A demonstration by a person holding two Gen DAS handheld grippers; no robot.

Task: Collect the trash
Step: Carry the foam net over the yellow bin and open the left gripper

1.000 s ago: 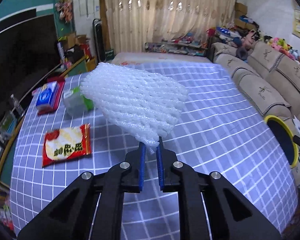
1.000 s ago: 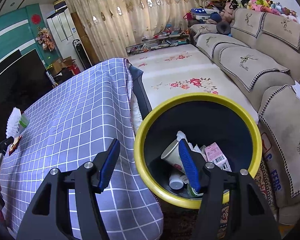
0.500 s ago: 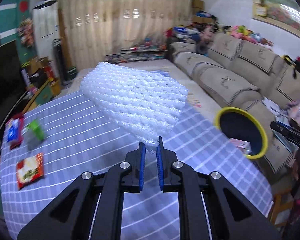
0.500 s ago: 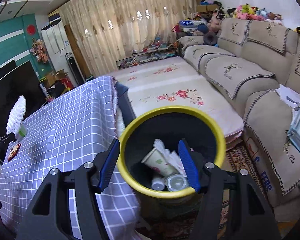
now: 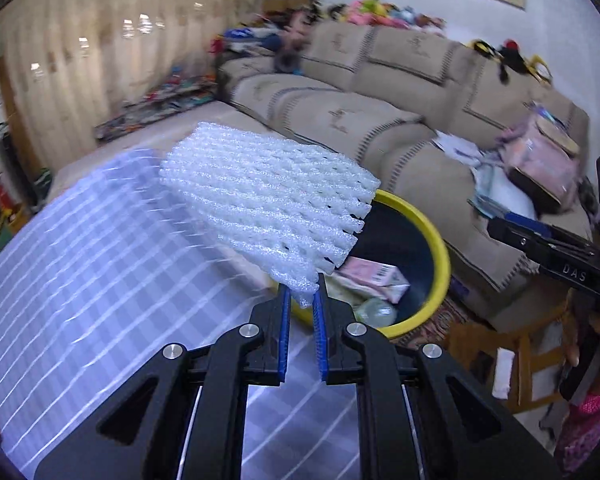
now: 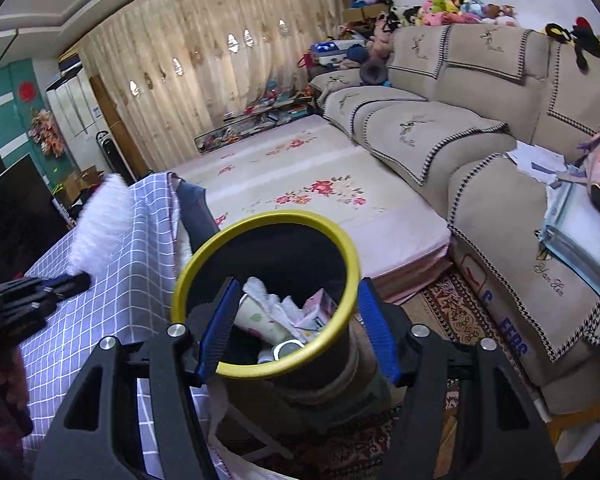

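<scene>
The left tool (image 5: 301, 294) is clamped on the lower corner of a white foam net sleeve (image 5: 268, 204), which fans up and away from its blue pads (image 5: 284, 320). A second ago this sleeve hung over the middle of the desk (image 5: 80, 264), with a red snack packet and a tissue pack lying to the left. Now those have slid out of the left wrist view, and the sleeve's far edge overlaps the near rim of the yellow-rimmed trash bin (image 5: 440, 256) beside the desk's edge. A pink carton (image 5: 374, 274) and other rubbish show inside the bin, just past the sleeve.

The right tool (image 6: 296, 328) stands with its jaws apart, one pad on either side of the bin's rim in its own view; whether they touch the rim I cannot tell. The bin (image 6: 260, 366) has shifted from the right of that view toward the centre. Inside lie a paper cup (image 6: 256, 316) and crumpled white paper (image 6: 276, 300). The sleeve, a small shape at the far left earlier, now looms larger over the checked cloth, closer to the bin. The sofa (image 6: 480, 152) lies beyond.
</scene>
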